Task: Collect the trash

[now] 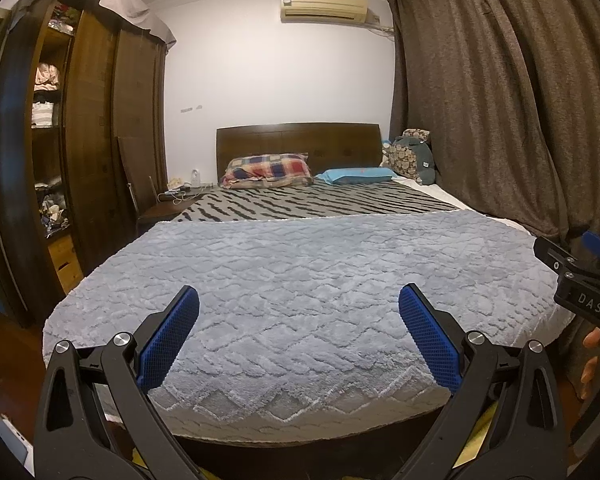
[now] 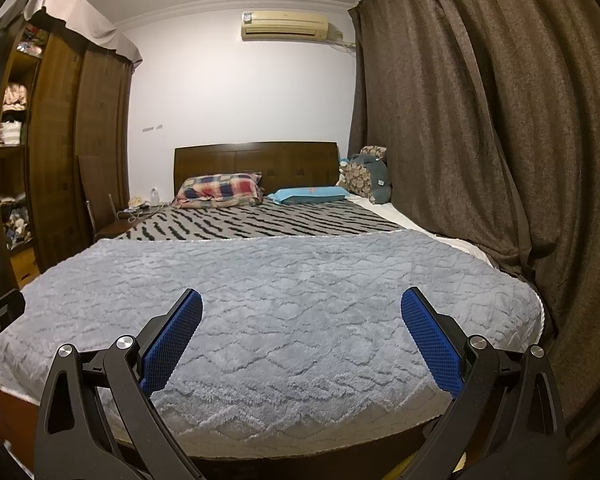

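The blanket over the foot end of the bed was pale grey-blue with a raised zigzag pattern. Beyond it, the sheet was grey with black zebra-like stripes. At the head edge lay 2 pillows: the plaid pillow in red, navy and cream checks, and the blue pillow, plain light blue. The headboard and wardrobe were dark brown wood. The curtain was plain brown-grey, and the wall white. The left gripper and right gripper were black with blue, finely meshed pads.
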The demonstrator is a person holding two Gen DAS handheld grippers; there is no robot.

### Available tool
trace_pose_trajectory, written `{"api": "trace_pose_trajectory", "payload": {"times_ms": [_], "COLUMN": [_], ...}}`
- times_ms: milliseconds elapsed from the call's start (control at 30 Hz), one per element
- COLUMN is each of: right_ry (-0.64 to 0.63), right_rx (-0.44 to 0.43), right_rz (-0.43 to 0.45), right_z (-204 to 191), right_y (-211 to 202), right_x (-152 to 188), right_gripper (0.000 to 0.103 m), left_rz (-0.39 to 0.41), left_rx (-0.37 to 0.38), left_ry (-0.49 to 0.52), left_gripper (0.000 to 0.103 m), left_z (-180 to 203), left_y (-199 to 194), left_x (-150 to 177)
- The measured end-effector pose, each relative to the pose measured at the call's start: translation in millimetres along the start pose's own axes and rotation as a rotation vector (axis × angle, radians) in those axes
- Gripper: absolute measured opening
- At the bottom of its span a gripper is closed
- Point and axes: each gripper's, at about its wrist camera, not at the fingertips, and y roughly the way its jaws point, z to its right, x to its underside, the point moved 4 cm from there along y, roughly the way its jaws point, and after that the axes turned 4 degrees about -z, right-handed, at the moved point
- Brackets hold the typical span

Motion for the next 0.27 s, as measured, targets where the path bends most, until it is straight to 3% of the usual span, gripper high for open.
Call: {"api": "trace_pose_trajectory", "payload": {"times_ms": [267], "right_ry": [0.0], "right_rx": [0.002], "right_rz": [0.0], "right_z": [0.9], "right_y": [-0.1], "right_x": [1.0], "right_gripper": [0.1], "left_rz": [0.011], "left_rx": [-0.02], "left_ry": [0.011], "left_gripper": [0.095], "left_z": [0.1], "left_y": [-1.0], "left_x": [0.3]}}
